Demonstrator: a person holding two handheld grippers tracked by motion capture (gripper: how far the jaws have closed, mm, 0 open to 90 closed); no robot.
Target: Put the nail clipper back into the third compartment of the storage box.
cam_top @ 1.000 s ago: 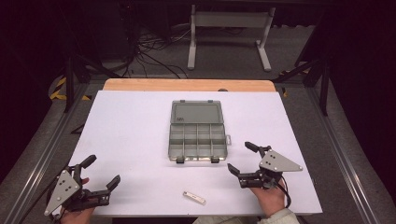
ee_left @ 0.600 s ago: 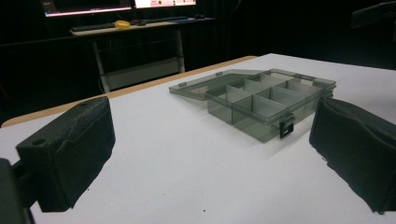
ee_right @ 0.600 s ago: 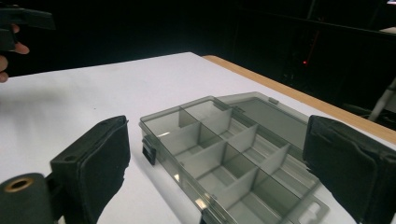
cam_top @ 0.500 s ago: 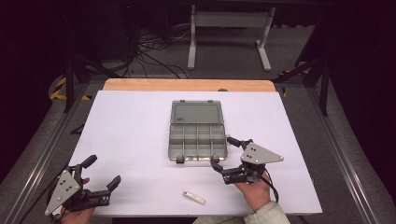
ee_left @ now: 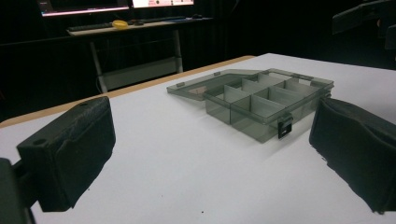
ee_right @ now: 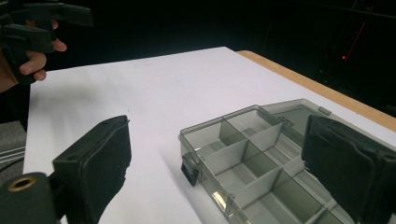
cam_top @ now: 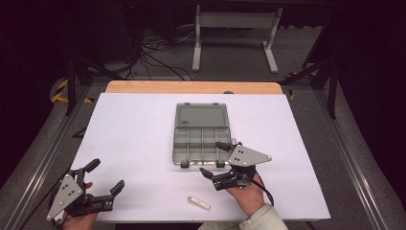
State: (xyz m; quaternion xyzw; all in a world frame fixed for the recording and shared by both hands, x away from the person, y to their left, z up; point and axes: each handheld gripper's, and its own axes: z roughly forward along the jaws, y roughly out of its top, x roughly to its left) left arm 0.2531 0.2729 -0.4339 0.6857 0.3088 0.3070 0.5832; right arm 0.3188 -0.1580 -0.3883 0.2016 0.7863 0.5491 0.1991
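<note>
A smoky grey compartment box (cam_top: 200, 139) lies mid-table with its lid (cam_top: 201, 116) folded flat behind it and its dividers bare. My right gripper (cam_top: 211, 158) hovers open at the box's front right corner, one jaw over the compartments and the other in front of the rim. In the right gripper view the box (ee_right: 252, 163) and its black latch (ee_right: 189, 170) sit between the wide jaws of the right gripper (ee_right: 219, 172), untouched. My left gripper (cam_top: 107, 175) stands open at the near left, with nothing between its jaws. From the left gripper (ee_left: 210, 158) the box (ee_left: 261, 100) shows farther off.
A small white strip (cam_top: 199, 202) lies near the front edge, left of the right hand. The white table top (cam_top: 134, 134) ends in a wooden strip (cam_top: 191, 87) at the back. Beyond it are a metal stand (cam_top: 234, 28) and cables on the floor.
My right gripper has moved left along the box's front edge, from beside the box's right corner to over that corner. The left gripper and the box have not moved.
</note>
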